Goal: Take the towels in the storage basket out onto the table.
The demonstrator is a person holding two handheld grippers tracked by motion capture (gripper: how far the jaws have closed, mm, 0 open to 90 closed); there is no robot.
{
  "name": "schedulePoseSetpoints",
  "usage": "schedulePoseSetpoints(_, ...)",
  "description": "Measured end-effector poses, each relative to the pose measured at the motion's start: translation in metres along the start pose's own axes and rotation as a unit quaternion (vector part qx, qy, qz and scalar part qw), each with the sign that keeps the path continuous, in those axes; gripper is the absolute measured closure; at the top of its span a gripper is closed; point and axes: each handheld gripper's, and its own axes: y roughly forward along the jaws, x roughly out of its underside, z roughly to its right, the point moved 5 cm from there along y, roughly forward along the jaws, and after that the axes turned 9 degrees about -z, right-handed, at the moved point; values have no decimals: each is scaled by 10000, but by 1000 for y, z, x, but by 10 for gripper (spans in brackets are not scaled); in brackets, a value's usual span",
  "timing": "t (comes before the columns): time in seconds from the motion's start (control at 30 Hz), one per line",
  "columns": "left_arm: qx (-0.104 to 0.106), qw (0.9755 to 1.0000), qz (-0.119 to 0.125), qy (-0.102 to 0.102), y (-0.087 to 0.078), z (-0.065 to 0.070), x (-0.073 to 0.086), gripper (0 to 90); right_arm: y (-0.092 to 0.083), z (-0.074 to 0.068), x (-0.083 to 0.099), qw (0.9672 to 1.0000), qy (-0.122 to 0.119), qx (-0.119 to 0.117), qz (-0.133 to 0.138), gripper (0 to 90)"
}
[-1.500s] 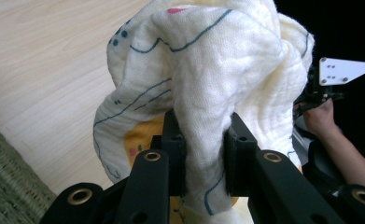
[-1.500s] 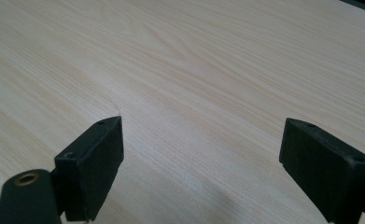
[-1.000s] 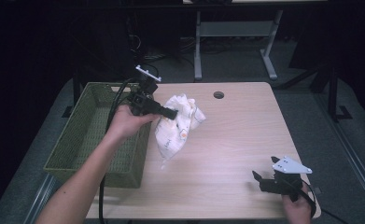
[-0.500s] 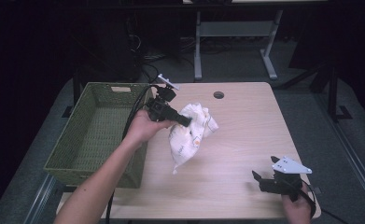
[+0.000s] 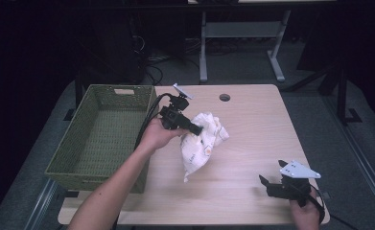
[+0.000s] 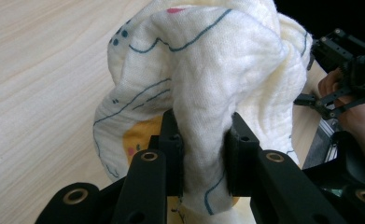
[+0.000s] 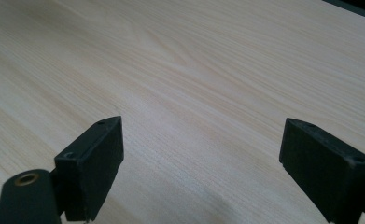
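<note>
A crumpled white cloth [image 5: 203,143] with blue lines and small coloured prints hangs from my left gripper [image 5: 197,129] over the middle of the wooden table [image 5: 257,129]. Its lower end trails down to the tabletop. In the left gripper view a thick fold of the cloth [image 6: 203,70] is pinched between the black jaws of the left gripper [image 6: 203,156], which is shut on it. My right gripper [image 5: 266,184] rests low near the table's front right corner. Its jaws stand wide open over bare wood, with nothing between them [image 7: 201,158].
A green woven basket [image 5: 67,132] sits along the table's left side, just left of my left hand. A round cable hole [image 5: 224,97] lies near the far edge. A metal desk frame [image 5: 242,33] stands on the floor beyond the table.
My left gripper has carried the cloth to the right, away from the basket, and lower toward the tabletop. The right gripper has stayed where it was.
</note>
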Motion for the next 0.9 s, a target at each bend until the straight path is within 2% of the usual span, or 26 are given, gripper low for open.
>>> schedulePoseSetpoints(0.1,7,10000,-22,-3,9,-1,-1,721,0,0,0,10000,3,-5,4,133)
schedulePoseSetpoints(0.27,-135,9997,-197,-50,30,-4,-2,721,0,0,0,10000,12,-2,11,133)
schedulePoseSetpoints(0.4,-31,9997,-204,-138,42,-7,-1,721,0,0,0,10000,24,-11,18,133)
schedulePoseSetpoints(0.5,-53,9995,-189,-234,50,-9,0,720,-1,1,0,10000,34,-3,33,133)
schedulePoseSetpoints(0.6,-63,9995,-218,-224,54,-11,0,716,-1,1,0,10000,32,5,24,133)
schedulePoseSetpoints(0.63,-94,9994,-238,-237,56,-13,0,716,-1,1,0,10000,32,5,24,133)
schedulePoseSetpoints(0.67,-210,9991,-282,-218,59,-16,1,710,-1,1,0,10000,31,4,33,133)
schedulePoseSetpoints(0.9,-381,9981,-271,-404,74,-25,4,710,-1,1,0,10000,62,8,33,133)
